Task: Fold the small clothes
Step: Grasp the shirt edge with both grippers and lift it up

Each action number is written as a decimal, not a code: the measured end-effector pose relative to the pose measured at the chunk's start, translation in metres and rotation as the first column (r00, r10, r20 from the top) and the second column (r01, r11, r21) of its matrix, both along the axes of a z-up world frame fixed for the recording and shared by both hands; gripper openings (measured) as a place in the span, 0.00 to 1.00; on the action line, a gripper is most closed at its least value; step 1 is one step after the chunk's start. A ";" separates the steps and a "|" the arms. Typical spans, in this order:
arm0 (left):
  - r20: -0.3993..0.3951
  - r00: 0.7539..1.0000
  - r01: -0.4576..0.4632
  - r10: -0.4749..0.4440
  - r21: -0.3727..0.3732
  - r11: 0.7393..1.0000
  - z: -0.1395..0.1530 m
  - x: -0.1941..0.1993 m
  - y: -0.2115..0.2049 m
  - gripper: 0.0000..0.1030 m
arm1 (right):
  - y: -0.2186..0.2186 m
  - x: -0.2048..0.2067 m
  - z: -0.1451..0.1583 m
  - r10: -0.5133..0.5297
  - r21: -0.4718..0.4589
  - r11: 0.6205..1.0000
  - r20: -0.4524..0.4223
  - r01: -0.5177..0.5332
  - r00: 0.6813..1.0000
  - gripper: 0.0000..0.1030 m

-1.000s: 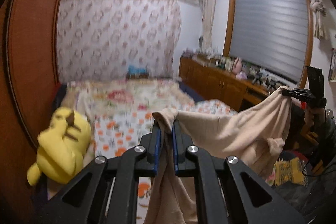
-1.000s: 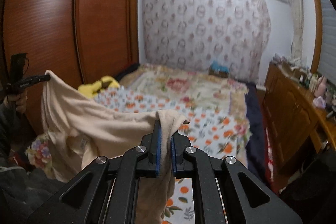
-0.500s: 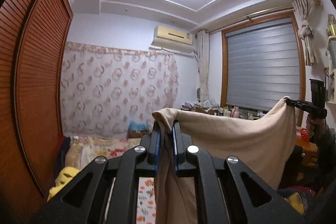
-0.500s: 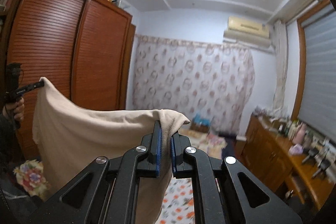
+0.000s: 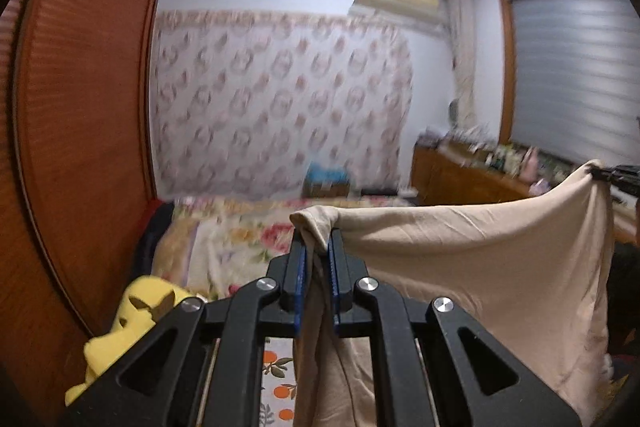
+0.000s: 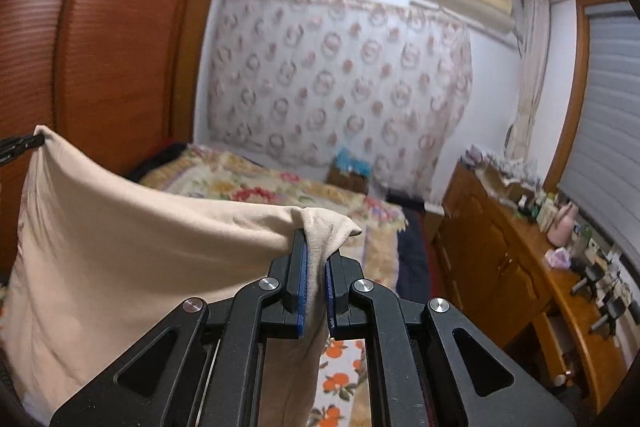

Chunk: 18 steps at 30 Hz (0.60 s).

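Fingers (image 5: 299, 269) of each gripper are clamped on a beige cloth (image 5: 472, 267) corner. A yellow toy (image 5: 132, 319), lower left, is shown only in the left view; the cloth is stretched taut.

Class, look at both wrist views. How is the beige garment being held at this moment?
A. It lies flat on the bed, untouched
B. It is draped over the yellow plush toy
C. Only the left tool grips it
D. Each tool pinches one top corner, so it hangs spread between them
D: the left tool and the right tool each clamp a corner of the beige garment, which hangs between them above the bed.
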<state>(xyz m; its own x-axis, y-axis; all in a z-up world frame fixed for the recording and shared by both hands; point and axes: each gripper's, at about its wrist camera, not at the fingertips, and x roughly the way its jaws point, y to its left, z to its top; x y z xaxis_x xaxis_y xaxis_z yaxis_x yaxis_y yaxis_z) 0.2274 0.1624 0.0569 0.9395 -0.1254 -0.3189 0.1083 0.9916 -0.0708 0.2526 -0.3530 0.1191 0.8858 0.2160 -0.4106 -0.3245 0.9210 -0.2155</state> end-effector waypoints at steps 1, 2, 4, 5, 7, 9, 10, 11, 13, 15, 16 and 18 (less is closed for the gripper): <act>-0.027 1.000 -0.010 0.011 0.011 1.000 -0.015 0.018 -0.001 0.07 | 0.001 0.011 -0.008 0.000 0.006 1.000 -0.014 0.000 1.000 0.04; -0.043 0.999 -0.015 0.015 0.007 1.000 -0.025 0.026 -0.004 0.07 | 0.005 0.027 -0.022 -0.005 0.004 1.000 -0.032 0.005 0.999 0.04; -0.078 0.997 -0.022 0.022 0.002 1.000 -0.043 0.046 -0.006 0.07 | 0.008 0.049 -0.038 -0.015 0.003 1.000 -0.050 0.015 0.999 0.04; -0.092 0.996 -0.024 0.023 -0.005 1.000 -0.048 0.053 -0.007 0.07 | 0.010 0.061 -0.047 -0.017 0.000 1.000 -0.067 0.017 0.998 0.04; -0.134 0.991 -0.022 0.021 -0.005 1.000 -0.065 0.068 -0.009 0.07 | 0.013 0.082 -0.065 -0.018 0.000 1.000 -0.111 0.018 0.994 0.05; -0.171 0.985 -0.016 0.017 0.007 1.000 -0.081 0.081 -0.012 0.07 | 0.014 0.102 -0.085 -0.023 -0.018 1.000 -0.152 0.020 0.988 0.05; -0.191 0.982 -0.011 0.013 0.012 1.000 -0.088 0.087 -0.014 0.08 | 0.014 0.113 -0.095 -0.028 -0.023 0.999 -0.170 0.025 0.985 0.05; -0.207 0.978 -0.009 0.012 0.013 1.000 -0.093 0.091 -0.015 0.08 | 0.013 0.126 -0.106 -0.037 -0.026 0.999 -0.195 0.033 0.980 0.05; -0.247 0.969 0.004 -0.002 0.006 1.000 -0.105 0.108 -0.016 0.08 | 0.009 0.141 -0.118 -0.049 -0.022 0.999 -0.225 0.045 0.973 0.05; -0.270 0.963 0.024 -0.021 0.006 1.000 -0.111 0.114 -0.019 0.08 | 0.007 0.158 -0.132 -0.062 -0.027 0.998 -0.252 0.057 0.966 0.05; -0.281 0.959 0.033 -0.028 0.012 0.999 -0.113 0.118 -0.020 0.08 | 0.006 0.168 -0.140 -0.065 -0.029 0.998 -0.270 0.059 0.961 0.05; -0.304 0.952 0.049 -0.041 0.018 0.999 -0.118 0.128 -0.021 0.09 | 0.008 0.178 -0.150 -0.069 -0.039 0.997 -0.292 0.060 0.954 0.05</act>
